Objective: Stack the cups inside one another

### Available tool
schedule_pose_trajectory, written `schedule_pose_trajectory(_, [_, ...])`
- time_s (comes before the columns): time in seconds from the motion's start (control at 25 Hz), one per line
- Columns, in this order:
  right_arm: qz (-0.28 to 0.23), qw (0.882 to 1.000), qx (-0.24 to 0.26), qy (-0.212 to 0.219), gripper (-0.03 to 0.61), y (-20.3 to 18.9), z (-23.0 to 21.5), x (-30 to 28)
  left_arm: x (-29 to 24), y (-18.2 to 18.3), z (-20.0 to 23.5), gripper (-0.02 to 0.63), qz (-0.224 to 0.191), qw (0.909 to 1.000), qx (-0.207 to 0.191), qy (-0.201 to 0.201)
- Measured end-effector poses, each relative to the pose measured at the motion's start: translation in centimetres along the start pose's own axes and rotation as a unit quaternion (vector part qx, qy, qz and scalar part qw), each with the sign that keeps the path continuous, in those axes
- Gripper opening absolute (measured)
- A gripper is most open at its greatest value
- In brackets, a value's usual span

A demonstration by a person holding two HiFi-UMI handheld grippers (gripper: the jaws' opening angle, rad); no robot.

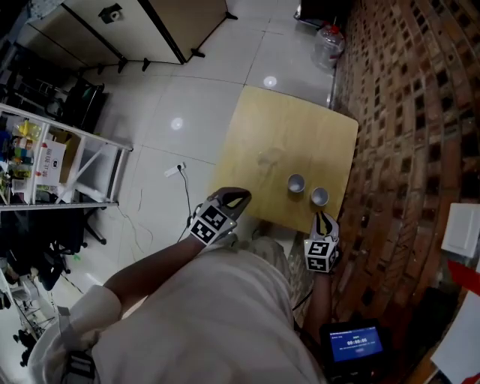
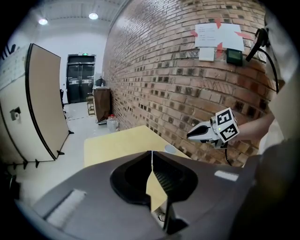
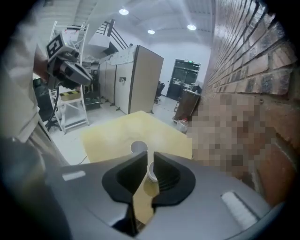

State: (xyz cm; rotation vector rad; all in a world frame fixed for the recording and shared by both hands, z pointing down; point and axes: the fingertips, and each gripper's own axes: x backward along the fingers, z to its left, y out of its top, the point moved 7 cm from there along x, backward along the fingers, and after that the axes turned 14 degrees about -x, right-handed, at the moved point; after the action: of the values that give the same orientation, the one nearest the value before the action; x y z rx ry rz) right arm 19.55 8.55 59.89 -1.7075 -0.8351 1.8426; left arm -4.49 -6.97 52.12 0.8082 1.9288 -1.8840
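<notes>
Two white paper cups stand near the front right of the yellow table: one cup to the left, the other cup closer to the brick wall. My right gripper hovers at the table's near edge just behind the right cup. In the right gripper view its jaws stand a narrow gap apart; the near cup shows through the gap, beyond the tips, and the far cup behind it. My left gripper is at the table's front left corner, shut and empty.
A brick wall runs along the table's right side. A white shelf rack stands on the left and folding partitions at the back. A water jug sits on the floor beyond the table.
</notes>
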Motion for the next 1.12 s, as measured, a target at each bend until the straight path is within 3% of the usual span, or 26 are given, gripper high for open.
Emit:
schedule_pose_trajectory(0.24, [0.042,0.996,0.083,0.014,0.040,-0.4,-0.4,-4.1,-1.4,1.4,-0.4,0.029,0.003,0.9998,0.007,0.016])
schedule_pose_trajectory(0.44, [0.090,0.988,0.123,0.025,0.055,-1.6,-0.4,-7.5,-2.3,1.7,-0.3,0.028,0.003,0.9998,0.006,0.017])
schedule_pose_trajectory(0.76, [0.155,0.975,0.158,0.034,0.055,-3.3,-0.9,-11.0,-2.8,2.5,2.1,0.026,-0.014,0.9992,0.010,0.036])
schedule_pose_trajectory(1.12, [0.193,0.965,0.172,0.050,0.054,-4.7,-1.0,-13.2,-2.8,2.5,3.2,0.026,-0.015,0.9985,0.016,0.051])
